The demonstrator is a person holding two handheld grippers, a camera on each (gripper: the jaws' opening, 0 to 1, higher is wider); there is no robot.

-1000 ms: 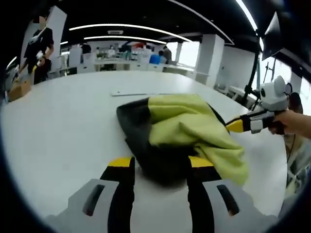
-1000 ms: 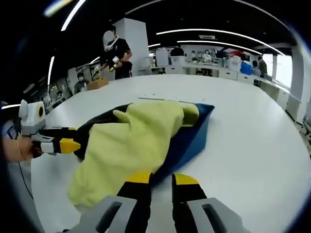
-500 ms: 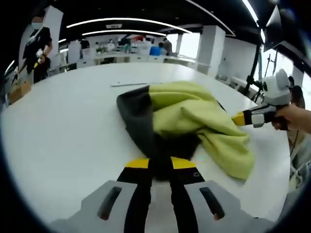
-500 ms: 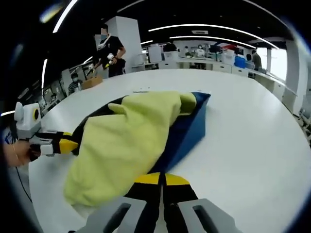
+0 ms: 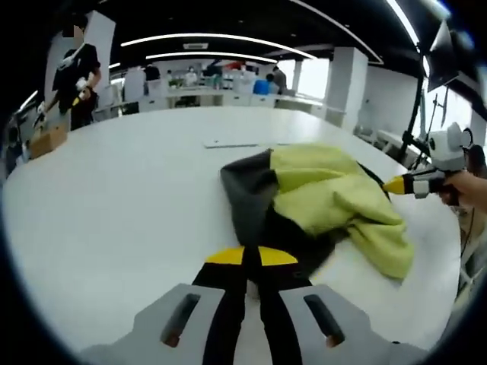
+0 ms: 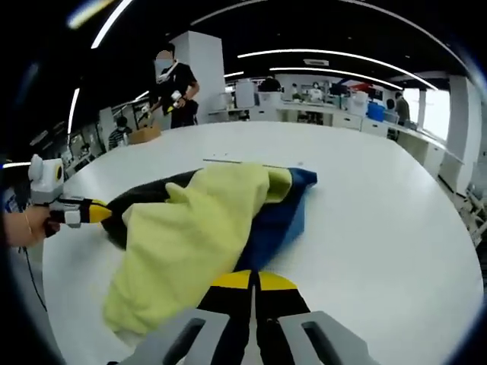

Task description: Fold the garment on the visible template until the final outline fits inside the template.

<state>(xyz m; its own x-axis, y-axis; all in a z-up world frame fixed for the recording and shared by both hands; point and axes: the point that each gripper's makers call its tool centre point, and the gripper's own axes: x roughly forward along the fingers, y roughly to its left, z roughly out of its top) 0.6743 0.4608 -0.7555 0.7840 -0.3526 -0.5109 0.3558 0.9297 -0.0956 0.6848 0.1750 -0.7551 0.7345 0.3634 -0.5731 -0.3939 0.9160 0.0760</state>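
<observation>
Here both claws (image 5: 252, 256) (image 6: 253, 280) pinch the garment (image 5: 319, 201).

Crumpled yellow, black and blue cloth garment (image 5: 319, 201) (image 6: 205, 228): soft matt fabric, the yellow part fleecy-looking, the black and blue panels smoother. White round counter (image 5: 114, 198) (image 6: 380, 220): smooth, faint sheen, reflects the ceiling lights softly. Left gripper (image 5: 252, 257) and right gripper (image 6: 252, 280): matt black jaws with yellow tips, grey plastic bodies with a dull finish; brown cardboard box (image 5: 47, 141) at the far edge, matt.
</observation>
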